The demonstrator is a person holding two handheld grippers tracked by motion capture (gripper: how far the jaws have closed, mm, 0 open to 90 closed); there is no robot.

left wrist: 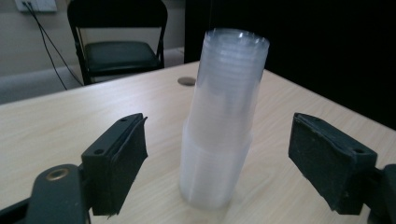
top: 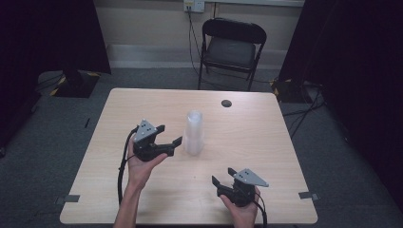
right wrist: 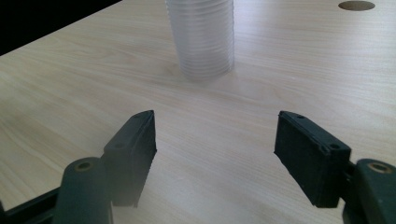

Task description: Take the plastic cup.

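My right gripper (top: 222,176) hovering low over the near table (top: 247,142) edge, jaws spread wide and empty, my left gripper (top: 168,134) facing the stack of clear cups (top: 194,133) just beside it at mid-table, jaws gaping, a folding chair (top: 231,50) standing beyond.

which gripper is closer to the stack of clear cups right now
Left. The left gripper sits open just beside the cup stack, not touching; the right gripper is open too, farther back near the table's front edge.
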